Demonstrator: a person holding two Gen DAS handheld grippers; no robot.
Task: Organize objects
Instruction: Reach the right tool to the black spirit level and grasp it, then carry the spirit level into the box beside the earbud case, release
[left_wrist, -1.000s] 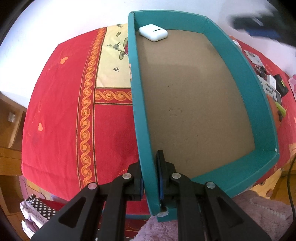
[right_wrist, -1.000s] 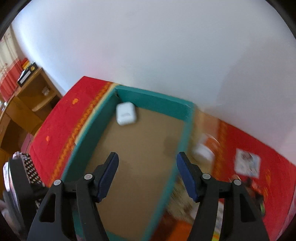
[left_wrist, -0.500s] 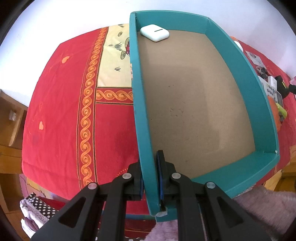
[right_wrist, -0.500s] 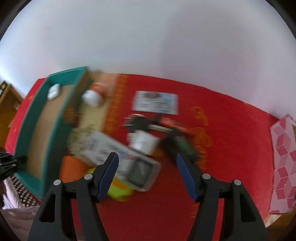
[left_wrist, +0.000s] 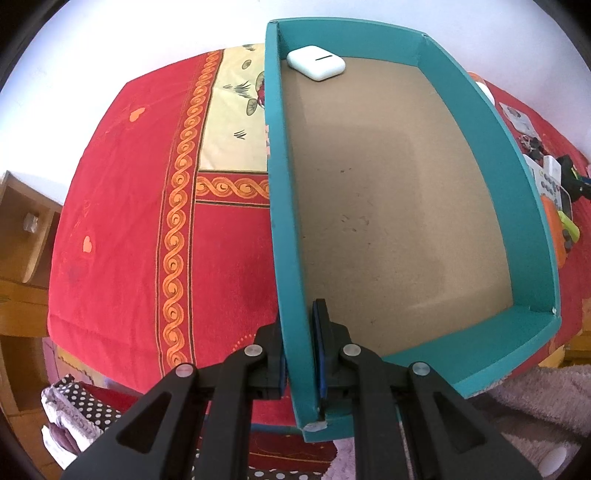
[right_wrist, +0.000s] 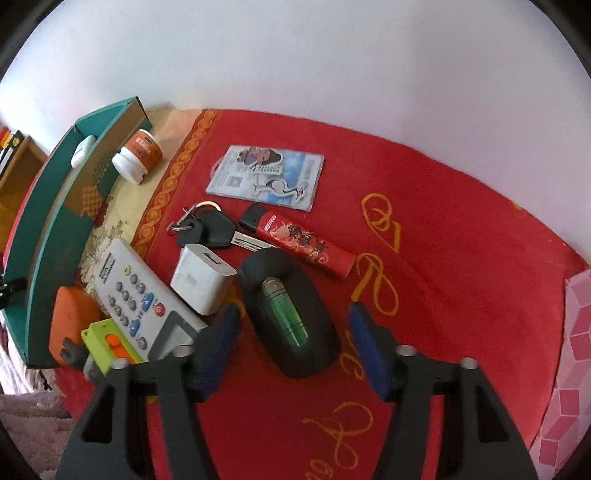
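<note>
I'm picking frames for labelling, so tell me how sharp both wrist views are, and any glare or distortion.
Left wrist view: sharp, evenly daylit; fisheye bows the teal cardboard tray walls; soft shadow on its brown floor; the white earbud case is crisp. Right wrist view: mostly sharp, slightly soft at the edges; the black oval case holding a green lighter is clear; no strong glare; dark corner vignette in both.

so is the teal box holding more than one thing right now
No, the left wrist view shows only the white earbud case in a far corner of the teal box; the rest of its brown floor is bare.
</note>
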